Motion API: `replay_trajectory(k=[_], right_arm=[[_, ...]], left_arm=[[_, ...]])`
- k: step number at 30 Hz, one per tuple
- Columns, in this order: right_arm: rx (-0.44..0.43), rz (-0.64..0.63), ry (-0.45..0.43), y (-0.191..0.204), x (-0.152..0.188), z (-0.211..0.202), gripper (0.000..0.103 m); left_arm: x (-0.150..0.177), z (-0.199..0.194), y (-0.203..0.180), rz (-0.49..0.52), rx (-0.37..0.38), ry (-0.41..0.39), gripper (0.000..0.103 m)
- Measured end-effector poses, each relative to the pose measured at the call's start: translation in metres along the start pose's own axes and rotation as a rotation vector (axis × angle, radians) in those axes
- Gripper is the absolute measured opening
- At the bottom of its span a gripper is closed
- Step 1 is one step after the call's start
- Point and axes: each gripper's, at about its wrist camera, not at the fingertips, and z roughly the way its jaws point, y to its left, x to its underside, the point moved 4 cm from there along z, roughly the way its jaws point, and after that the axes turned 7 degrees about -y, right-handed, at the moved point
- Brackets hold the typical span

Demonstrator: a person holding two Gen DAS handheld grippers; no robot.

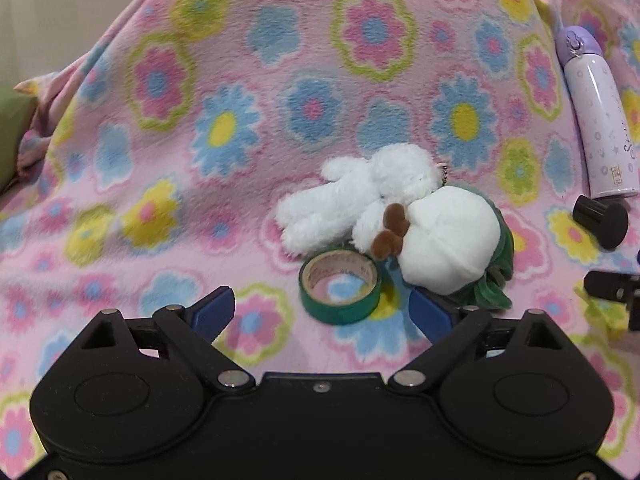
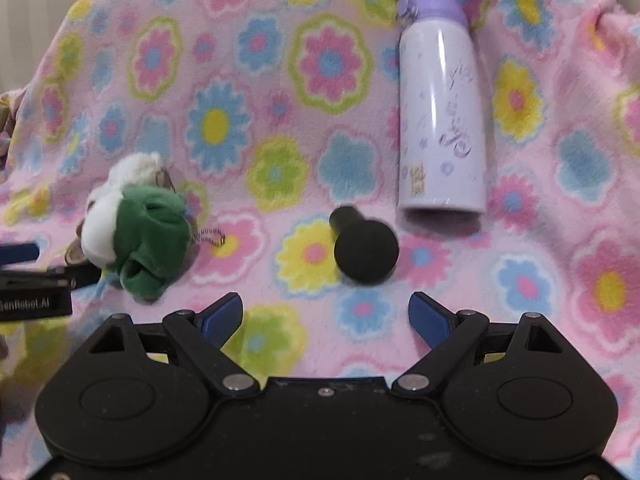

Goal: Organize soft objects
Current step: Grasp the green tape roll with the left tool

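Observation:
A fluffy white plush [image 1: 352, 196] lies on the flowered pink blanket [image 1: 160, 160], touching a white and green plush [image 1: 452, 240] with brown bits. A green tape roll [image 1: 340, 286] lies just in front of them. My left gripper [image 1: 322, 314] is open and empty, its fingers either side of the tape roll, a little short of it. In the right wrist view the green and white plush [image 2: 140, 236] sits at the left, with the white plush [image 2: 136, 168] behind it. My right gripper [image 2: 326, 318] is open and empty, just short of a black knob-shaped object [image 2: 364, 248].
A lilac bottle [image 2: 440, 120] lies on the blanket beyond the black object; it also shows in the left wrist view [image 1: 596, 120], with the black object [image 1: 600, 218] below it. The left gripper's finger [image 2: 20, 252] shows at the right view's left edge. The blanket's edge drops off at the far left.

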Motion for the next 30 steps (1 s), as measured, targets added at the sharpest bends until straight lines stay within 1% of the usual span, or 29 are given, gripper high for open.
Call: replay_trajectory(k=[1,4,6,8,9,11,14,18,20,22,23,25,27,30], right_arm=[[-0.002,-0.007,0.003,0.001,0.000,0.001,0.096],[-0.004,-0.038,0.023,0.007,0.002,0.006,0.101],[0.003,-0.049,0.026,0.009,0.003,0.007,0.101],[0.000,-0.039,0.022,0.008,0.003,0.007,0.101],[-0.002,-0.032,0.021,0.007,0.003,0.007,0.101],[-0.005,-0.022,0.018,0.006,0.003,0.006,0.101],[0.005,-0.029,0.019,0.007,0.003,0.006,0.100],[0.008,-0.031,0.022,0.007,0.004,0.006,0.100],[0.007,-0.031,0.022,0.007,0.004,0.007,0.100],[0.008,-0.032,0.022,0.007,0.004,0.007,0.100],[0.008,-0.032,0.023,0.007,0.004,0.007,0.100],[0.007,-0.032,0.022,0.007,0.004,0.007,0.100],[0.008,-0.032,0.023,0.007,0.004,0.007,0.100],[0.008,-0.033,0.024,0.006,0.004,0.007,0.100]], left_arm=[[-0.001,0.003,0.000,0.002,0.002,-0.005,0.093],[-0.002,0.015,0.001,-0.012,0.010,0.006,0.094],[0.001,0.025,0.002,-0.029,0.030,0.045,0.094],[0.000,0.032,0.007,-0.072,0.051,0.071,0.100],[0.000,0.035,0.010,-0.096,0.060,0.087,0.100],[-0.002,0.037,0.013,-0.115,0.071,0.087,0.100],[-0.003,0.039,0.010,-0.094,0.063,0.087,0.100],[-0.007,0.042,0.009,-0.093,0.067,0.082,0.099],[-0.008,0.040,0.008,-0.085,0.070,0.064,0.088],[-0.010,0.035,0.005,-0.073,0.069,0.052,0.075],[-0.011,0.032,0.002,-0.066,0.076,0.050,0.069],[-0.012,0.027,-0.002,-0.060,0.097,0.040,0.054],[-0.012,0.022,-0.005,-0.055,0.089,0.034,0.048],[-0.008,0.013,-0.008,-0.073,0.093,0.037,0.048]])
